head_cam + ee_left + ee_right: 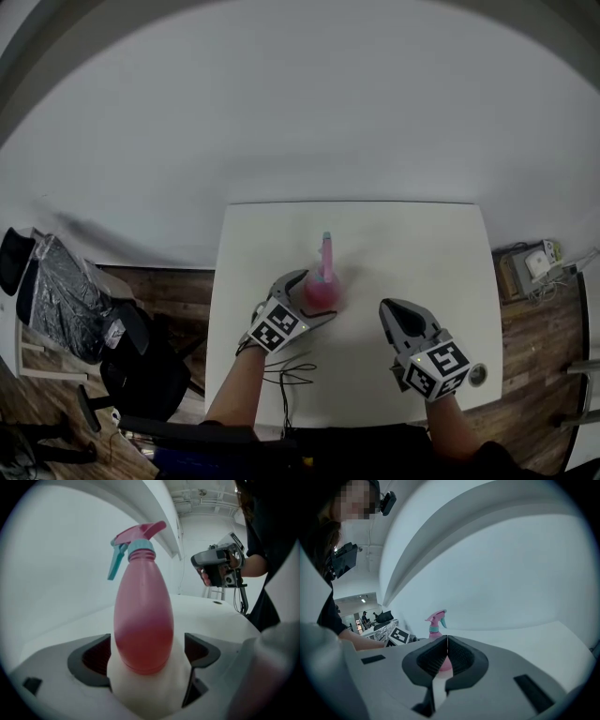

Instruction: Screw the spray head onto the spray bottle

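Observation:
A pink spray bottle (323,289) stands upright on the white table (422,244), with its pink and teal spray head (326,246) sitting on the neck. My left gripper (317,296) is open, and its jaws stand on either side of the bottle's lower body without pressing on it. In the left gripper view the bottle (143,620) fills the gap between the jaws of the left gripper (147,656), and the spray head (136,538) points left. My right gripper (389,307) is shut and empty, to the right of the bottle. In its own view the right gripper (447,653) partly hides the bottle (436,629).
Thin black cables (291,373) lie on the table near its front edge. A small round fitting (478,375) sits at the table's front right corner. On the wooden floor are a black chair and bags (66,300) to the left and a box of devices (527,267) to the right.

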A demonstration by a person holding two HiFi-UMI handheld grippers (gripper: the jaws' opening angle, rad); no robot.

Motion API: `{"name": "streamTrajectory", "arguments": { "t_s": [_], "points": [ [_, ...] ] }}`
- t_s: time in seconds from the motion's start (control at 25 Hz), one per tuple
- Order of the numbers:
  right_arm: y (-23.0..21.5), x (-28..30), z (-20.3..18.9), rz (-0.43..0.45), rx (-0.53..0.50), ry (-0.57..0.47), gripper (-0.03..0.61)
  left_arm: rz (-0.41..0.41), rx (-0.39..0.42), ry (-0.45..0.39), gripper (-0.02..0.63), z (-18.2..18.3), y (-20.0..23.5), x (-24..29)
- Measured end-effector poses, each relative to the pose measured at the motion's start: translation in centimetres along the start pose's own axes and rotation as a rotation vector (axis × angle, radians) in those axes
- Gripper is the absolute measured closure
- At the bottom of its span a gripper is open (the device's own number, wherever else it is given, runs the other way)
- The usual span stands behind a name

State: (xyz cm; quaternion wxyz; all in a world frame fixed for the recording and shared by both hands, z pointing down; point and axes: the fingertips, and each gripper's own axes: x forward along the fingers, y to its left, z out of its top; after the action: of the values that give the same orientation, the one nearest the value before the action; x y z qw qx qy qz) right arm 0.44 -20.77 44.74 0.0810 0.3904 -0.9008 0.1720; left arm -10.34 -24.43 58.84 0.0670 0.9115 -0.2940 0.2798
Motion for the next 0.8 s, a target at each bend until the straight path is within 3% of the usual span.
{"name": "streamTrajectory", "arguments": {
  "t_s": [0.12,0.2,0.36,0.56,0.8],
  "points": [
    [-0.3,-0.5,0.0,-0.012,0.000,-0.003,0.572,-0.009,0.000,0.007,0.157,-0.4,-0.3,0.1],
    [-0.6,-0.7,0.0,-0.018,0.004,-0.008,0.572,-0.009,-0.006,0.007,0.233,-0.5,-0.3,0.1],
    [-1.1,-1.0,0.0,-0.021,0.005,-0.009,0.572,-0.023,-0.002,0.007,0.242,-0.2,-1.2,0.6],
    [-0.9,-1.4,-0.6,-0.014,-0.017,0.008,0.572,-0.072,0.023,0.002,0.243,0.6,-5.6,1.4],
    [0.0,-3.3,-1.5,0.080,-0.028,0.018,0.571,-0.122,0.041,0.012,0.244,0.6,-10.2,2.0]
  ]
}}
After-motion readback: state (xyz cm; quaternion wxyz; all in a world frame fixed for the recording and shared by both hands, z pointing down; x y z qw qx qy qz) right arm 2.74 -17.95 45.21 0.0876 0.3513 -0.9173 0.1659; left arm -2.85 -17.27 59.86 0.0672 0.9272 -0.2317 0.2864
